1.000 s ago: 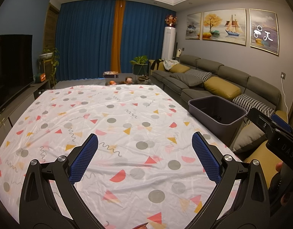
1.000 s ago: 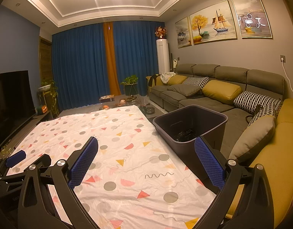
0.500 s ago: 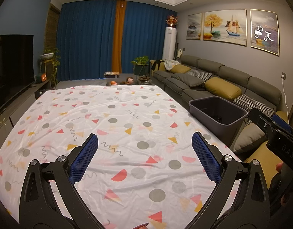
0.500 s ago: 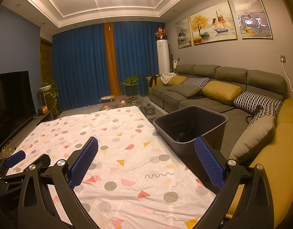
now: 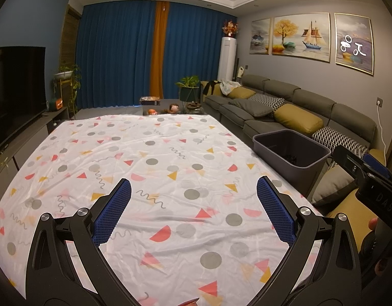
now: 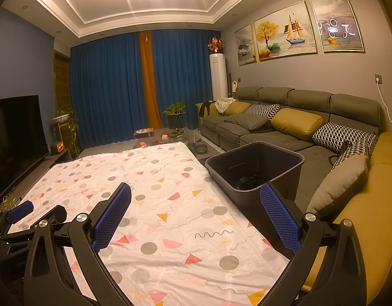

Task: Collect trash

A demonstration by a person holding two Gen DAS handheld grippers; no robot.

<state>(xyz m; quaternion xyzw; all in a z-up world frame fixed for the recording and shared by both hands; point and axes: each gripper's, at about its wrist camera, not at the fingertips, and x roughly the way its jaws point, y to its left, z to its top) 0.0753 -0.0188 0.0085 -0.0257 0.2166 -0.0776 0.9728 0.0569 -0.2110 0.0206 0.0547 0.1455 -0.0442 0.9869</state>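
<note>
Both tools, left point(image 5: 193, 196) and right point(image 6: 196, 200), hung wide and empty over the patterned white cloth-covered tabletop point(image 5: 155, 158); drifting sideways risked knocking the dark grey plastic bin point(image 6: 254, 164).

A wide flat surface, a table or bed, is draped in a white cloth point(image 5: 155, 158) printed with grey dots, red and yellow triangles, pink half-circles and grey squiggles. The cloth lies smooth apart from fine creases and hangs over the far edge and both sides. Nothing rests on top of it. At its right edge stands a dark grey bin point(image 6: 257, 163), its rim level with the cloth, with crumpled dark material lying at its bottom
</note>
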